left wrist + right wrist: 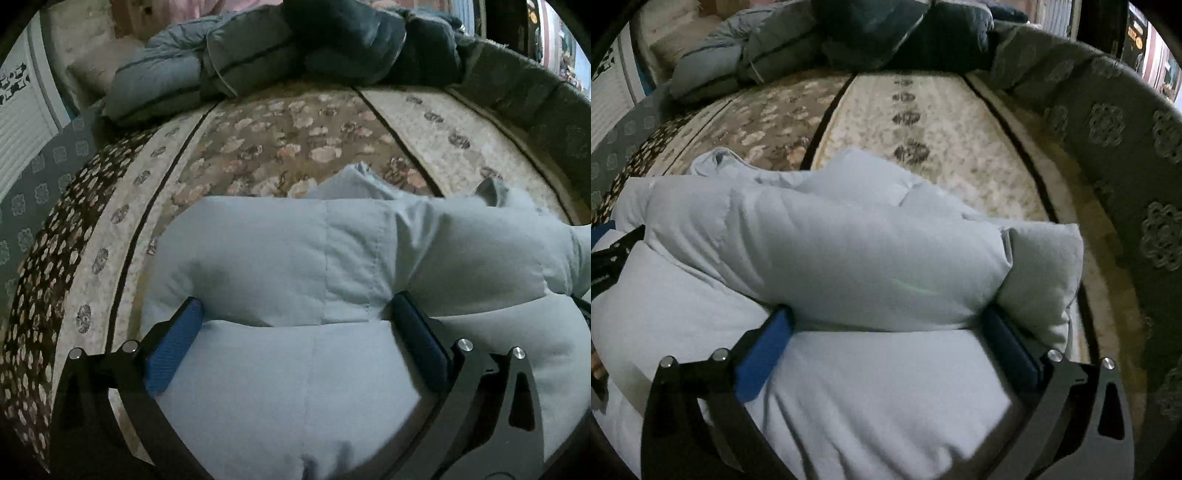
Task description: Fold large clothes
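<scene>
A pale blue padded jacket [280, 251] lies folded in a puffy bundle on a floral bed cover [280, 147]. My left gripper [297, 301] stands wide open over it, its blue pads straddling a crease in the fabric without pinching it. In the right wrist view the same jacket [849, 251] fills the foreground with one fold lying over another. My right gripper [888, 310] is also wide open, with the thick fold bulging between its fingers. Part of the left gripper's black frame [609, 254] shows at the left edge.
A heap of dark grey and blue padded clothes [258, 55] lies at the far end of the bed [812, 44]. A grey patterned border [1108, 129] runs along the right side. A white ribbed panel [22, 129] stands beyond the left side.
</scene>
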Available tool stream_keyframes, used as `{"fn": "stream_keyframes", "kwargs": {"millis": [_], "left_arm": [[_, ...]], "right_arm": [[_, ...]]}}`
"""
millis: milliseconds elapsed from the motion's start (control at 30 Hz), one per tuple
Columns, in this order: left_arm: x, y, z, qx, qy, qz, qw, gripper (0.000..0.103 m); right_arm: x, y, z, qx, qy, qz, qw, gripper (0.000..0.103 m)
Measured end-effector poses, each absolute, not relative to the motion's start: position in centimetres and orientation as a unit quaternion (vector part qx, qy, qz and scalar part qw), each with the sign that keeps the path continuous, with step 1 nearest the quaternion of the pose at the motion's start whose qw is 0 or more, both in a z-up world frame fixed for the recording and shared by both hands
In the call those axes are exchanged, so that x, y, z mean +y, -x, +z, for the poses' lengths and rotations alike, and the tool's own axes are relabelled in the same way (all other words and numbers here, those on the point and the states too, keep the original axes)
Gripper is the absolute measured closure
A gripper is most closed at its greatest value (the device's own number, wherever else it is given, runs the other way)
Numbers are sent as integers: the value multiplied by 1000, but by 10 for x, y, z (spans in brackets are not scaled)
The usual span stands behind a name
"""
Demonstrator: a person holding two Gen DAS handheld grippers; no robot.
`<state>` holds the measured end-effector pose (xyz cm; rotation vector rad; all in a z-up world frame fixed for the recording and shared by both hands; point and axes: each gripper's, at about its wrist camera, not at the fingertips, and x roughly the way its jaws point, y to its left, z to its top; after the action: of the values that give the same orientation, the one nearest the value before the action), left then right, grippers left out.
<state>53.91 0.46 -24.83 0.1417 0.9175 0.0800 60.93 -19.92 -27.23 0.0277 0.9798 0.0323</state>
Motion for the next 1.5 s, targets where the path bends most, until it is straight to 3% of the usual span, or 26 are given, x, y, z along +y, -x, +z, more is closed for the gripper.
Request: {"fn": "stream_keyframes", "kwargs": {"millis": [367, 600, 967, 1500], "left_arm": [[10, -538, -271, 476, -63, 26, 877, 3], [26, -507, -242, 458, -46, 9, 887, 3], [28, -420, -178, 425, -99, 10, 900, 3], [39, -276, -150, 404, -104, 22, 908, 3]], "right_arm": [[-203, -606, -285, 487, -6, 13, 873, 1], [-206, -576, -254, 480, -17, 22, 877, 2], [-211, -480, -193, 462, -15, 41, 886, 2], [-264, -327, -198, 443, -36, 0, 896, 2]]}}
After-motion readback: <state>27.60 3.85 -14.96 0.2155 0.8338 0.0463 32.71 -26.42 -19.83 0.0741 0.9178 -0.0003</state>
